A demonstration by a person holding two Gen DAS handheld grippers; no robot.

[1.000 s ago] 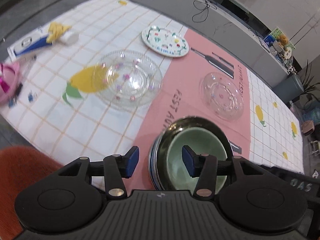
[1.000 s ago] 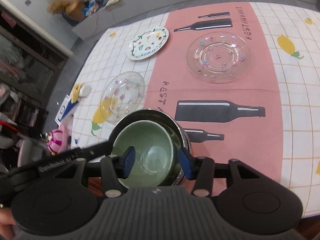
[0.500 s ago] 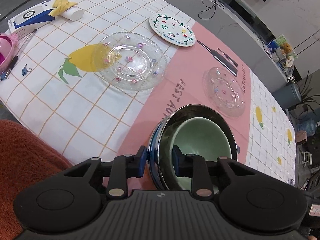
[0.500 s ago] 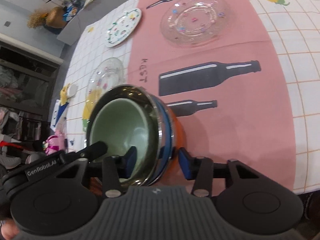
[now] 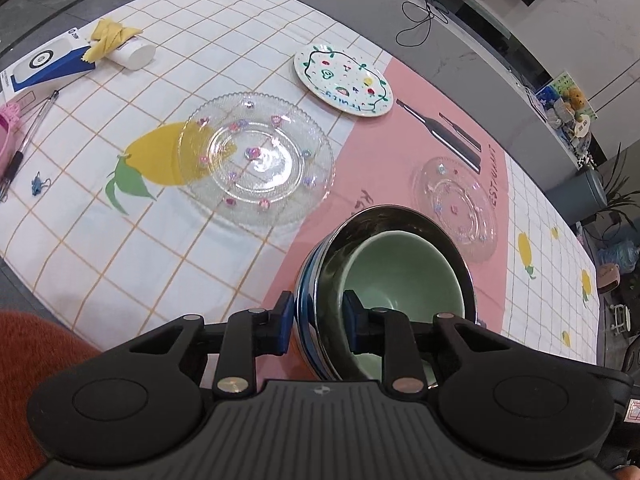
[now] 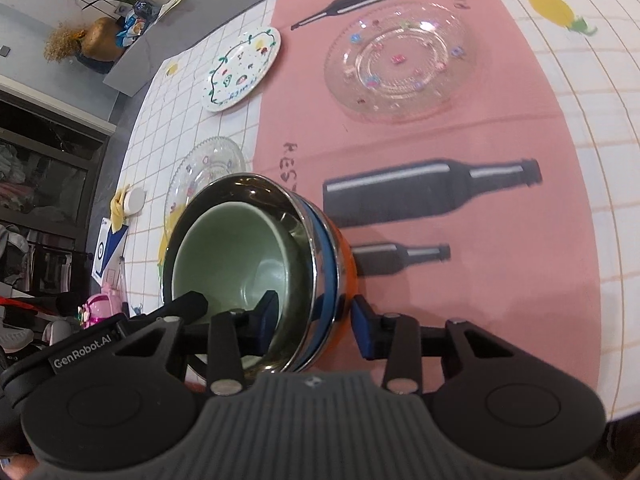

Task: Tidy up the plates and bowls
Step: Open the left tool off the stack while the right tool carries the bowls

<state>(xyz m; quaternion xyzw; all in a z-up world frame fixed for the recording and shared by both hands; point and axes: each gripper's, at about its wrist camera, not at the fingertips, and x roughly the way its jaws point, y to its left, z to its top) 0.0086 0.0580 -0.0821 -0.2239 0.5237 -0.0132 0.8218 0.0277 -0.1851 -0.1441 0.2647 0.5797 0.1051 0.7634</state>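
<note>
A nested stack of bowls sits near the table's front edge: a pale green bowl (image 5: pixel 394 270) inside a steel bowl (image 5: pixel 348 232), over blue and orange ones (image 6: pixel 344 264). My left gripper (image 5: pixel 318 322) is shut on the stack's near rim, one finger inside, one outside. My right gripper (image 6: pixel 314 320) straddles the rim on the other side (image 6: pixel 308 292); a gap shows at its outer pad. A large clear glass plate (image 5: pixel 256 158), a smaller clear glass plate (image 5: pixel 456 200) and a white painted plate (image 5: pixel 342 80) lie on the tablecloth.
A white tube with a yellow cloth (image 5: pixel 120 46), a blue and white box (image 5: pixel 44 62), a pen (image 5: pixel 24 148) and a pink item (image 5: pixel 6 128) lie at the far left. A grey counter with cables (image 5: pixel 424 20) runs behind the table.
My left gripper moved onto the bowl stack's rim and closed on it. My right gripper moved down so that its fingers straddle the rim. The stack now looks tilted.
</note>
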